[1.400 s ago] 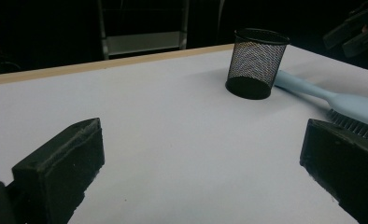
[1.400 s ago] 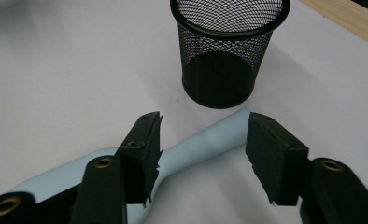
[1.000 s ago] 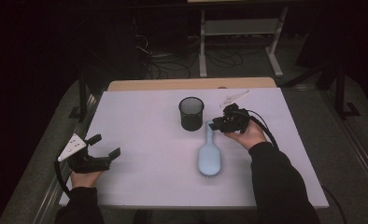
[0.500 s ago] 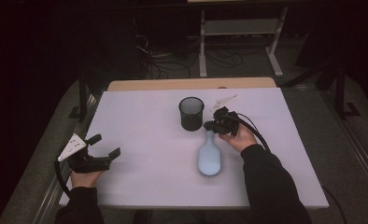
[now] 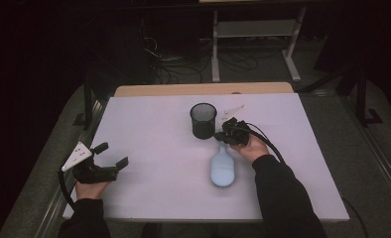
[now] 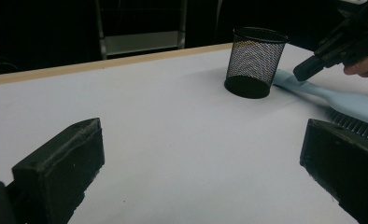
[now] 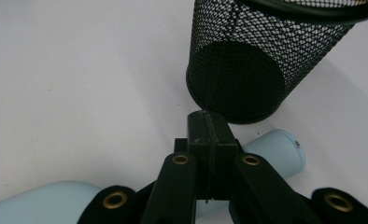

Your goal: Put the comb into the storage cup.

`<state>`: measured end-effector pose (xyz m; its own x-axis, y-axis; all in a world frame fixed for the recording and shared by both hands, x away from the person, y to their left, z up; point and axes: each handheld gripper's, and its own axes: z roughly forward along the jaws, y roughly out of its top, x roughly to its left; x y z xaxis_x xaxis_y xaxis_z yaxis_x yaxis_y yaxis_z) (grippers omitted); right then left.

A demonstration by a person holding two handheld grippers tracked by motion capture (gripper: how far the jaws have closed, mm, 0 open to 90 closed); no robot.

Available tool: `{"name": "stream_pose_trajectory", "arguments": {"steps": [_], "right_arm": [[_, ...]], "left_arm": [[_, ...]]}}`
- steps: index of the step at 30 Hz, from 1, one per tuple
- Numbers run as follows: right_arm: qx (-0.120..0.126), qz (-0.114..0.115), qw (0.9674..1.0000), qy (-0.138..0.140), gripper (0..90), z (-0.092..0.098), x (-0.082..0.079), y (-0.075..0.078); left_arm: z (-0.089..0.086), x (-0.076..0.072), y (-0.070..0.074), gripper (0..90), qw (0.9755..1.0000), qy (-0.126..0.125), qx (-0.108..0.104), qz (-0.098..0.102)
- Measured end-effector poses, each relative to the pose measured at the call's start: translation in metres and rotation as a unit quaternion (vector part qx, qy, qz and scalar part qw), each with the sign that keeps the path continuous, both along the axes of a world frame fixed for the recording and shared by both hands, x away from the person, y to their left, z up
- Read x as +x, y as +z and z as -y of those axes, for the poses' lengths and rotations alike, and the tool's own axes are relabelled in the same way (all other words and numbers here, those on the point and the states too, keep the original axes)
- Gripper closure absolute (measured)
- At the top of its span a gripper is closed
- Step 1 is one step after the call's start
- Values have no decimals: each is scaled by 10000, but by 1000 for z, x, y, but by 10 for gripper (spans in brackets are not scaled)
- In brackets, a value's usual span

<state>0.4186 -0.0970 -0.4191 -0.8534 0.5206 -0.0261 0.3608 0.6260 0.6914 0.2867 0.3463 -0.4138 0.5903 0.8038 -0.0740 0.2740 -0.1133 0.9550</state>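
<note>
The white table (image 5: 149, 148) carries everything, and the black mesh cup (image 5: 203, 120) standing upright near its far middle serves as the landmark; just beside the cup's base, on the person's side, lies the pale blue hairbrush (image 5: 223, 168), flat, its handle end pointing toward the cup and its broad head farther away from it. The right gripper (image 5: 220, 136) sits over that handle close to the cup, and its jaws have just been closing — in the right gripper view they look pressed together on top of the handle (image 7: 274, 154) rather than around it, so whether they truly pinch it cannot be told. To do the pick-up well, I judge the grip should straddle the handle squarely, clear of the cup's wall; a lift that starts level would keep the heavy head from swinging. The left gripper (image 5: 109, 155), well apart from the cup, rests with jaws spread and nothing between them.
</note>
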Motion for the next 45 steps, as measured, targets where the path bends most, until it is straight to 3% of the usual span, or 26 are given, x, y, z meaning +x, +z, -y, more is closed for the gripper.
{"name": "stream_pose_trajectory", "arguments": {"steps": [11, 26, 45], "right_arm": [[-281, 122, 9995, -8, 889, -6, 6, -11], [-497, 277, 9984, 16, 889, -10, 9, -15], [-637, 185, 9978, -74, 888, 0, 10, -14]], "left_arm": [[0, 1, 0, 0, 10000, -12, 7, -8], [0, 1, -1, 0, 10000, -14, 6, -25], [0, 1, -1, 0, 10000, -12, -1, -44]]}}
